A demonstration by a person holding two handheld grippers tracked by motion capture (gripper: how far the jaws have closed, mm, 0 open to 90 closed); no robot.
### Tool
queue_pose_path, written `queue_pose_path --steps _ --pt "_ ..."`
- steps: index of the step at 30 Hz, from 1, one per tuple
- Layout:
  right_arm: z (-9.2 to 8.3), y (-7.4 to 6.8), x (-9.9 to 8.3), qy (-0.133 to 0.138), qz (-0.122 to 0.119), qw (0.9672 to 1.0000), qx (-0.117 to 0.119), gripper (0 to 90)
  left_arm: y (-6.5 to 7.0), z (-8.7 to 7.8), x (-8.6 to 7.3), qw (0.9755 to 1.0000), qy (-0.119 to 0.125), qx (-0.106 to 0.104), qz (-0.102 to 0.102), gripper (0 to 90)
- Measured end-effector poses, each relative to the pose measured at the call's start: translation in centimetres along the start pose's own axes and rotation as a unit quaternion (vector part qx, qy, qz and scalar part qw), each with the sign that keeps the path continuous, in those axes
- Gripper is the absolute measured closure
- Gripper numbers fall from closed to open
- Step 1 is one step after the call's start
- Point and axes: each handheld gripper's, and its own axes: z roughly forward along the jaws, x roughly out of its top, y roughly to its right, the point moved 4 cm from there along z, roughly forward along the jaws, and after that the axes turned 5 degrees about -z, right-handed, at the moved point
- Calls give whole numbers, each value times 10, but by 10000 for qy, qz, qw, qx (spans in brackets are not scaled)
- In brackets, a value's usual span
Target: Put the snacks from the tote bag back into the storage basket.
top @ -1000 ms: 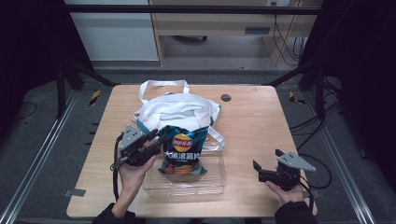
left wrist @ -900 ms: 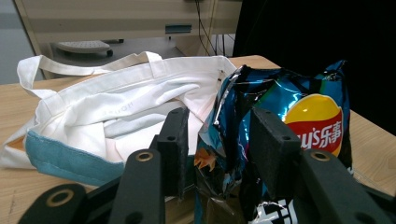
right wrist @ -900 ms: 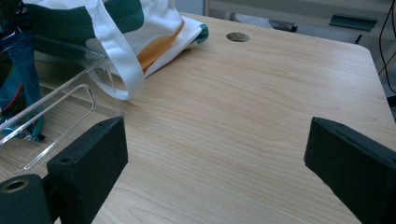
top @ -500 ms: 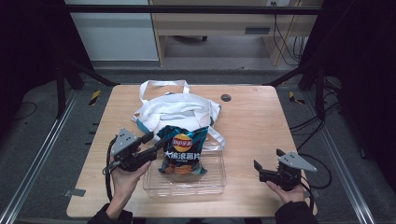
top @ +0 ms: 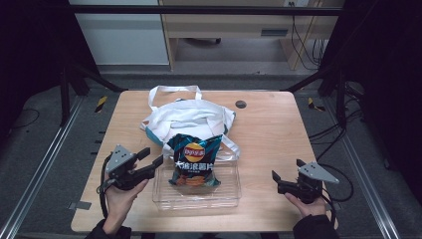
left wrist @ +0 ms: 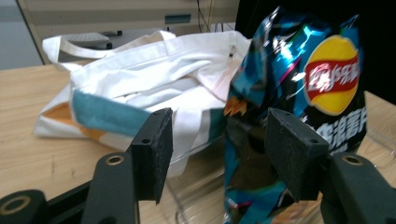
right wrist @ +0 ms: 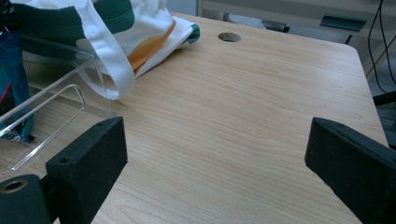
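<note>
1. Two grippers are at the table, one at each side of a clear tray (top: 164, 196) that lies near the front edge.
2. A chip bag (top: 194, 160) stands in the tray, its top leaning back toward a white tote (top: 191, 118) that lies on the table just behind.
3. One tote strap (top: 230, 144) hangs over the tray's far right corner.
4. The left gripper (top: 152, 160) sits just left of the tray, pointing toward the bag, and the person's left hand (top: 119, 194) holds it from below.
5. Its jaws have just been opening. They stand apart now and clasp nothing.
6. In the left gripper view the bag's near edge shows between the two pads (left wrist: 154, 149) but farther off, and neither pad presses on it.
7. In that view the tote (left wrist: 140, 84) lies beyond the left pad, and the tray's clear wall (left wrist: 196, 186) shows low between the pads.
8. The right gripper (top: 280, 180) rests well right of the tray, near the table's front right corner, and points left toward it.
9. Its jaws are spread wide with bare table (right wrist: 224, 121) between them, gripping nothing.
10. In the right gripper view the tray's corner (right wrist: 56, 107) and the strap (right wrist: 107, 60) lie to the left.
11. A small dark hole (top: 241, 104) marks the tabletop behind the tote.
</note>
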Motion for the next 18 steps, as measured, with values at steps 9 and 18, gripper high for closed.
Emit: queue_pose_path --steps 9,18 --pt "0 4 -2 -115 33 9999 -93 61 -29 -9 -28 9994 -120 333 -21 379" --pt "1 10 -6 -223 54 9995 -223 62 -61 -6 -47 9979 -218 587 -148 340"
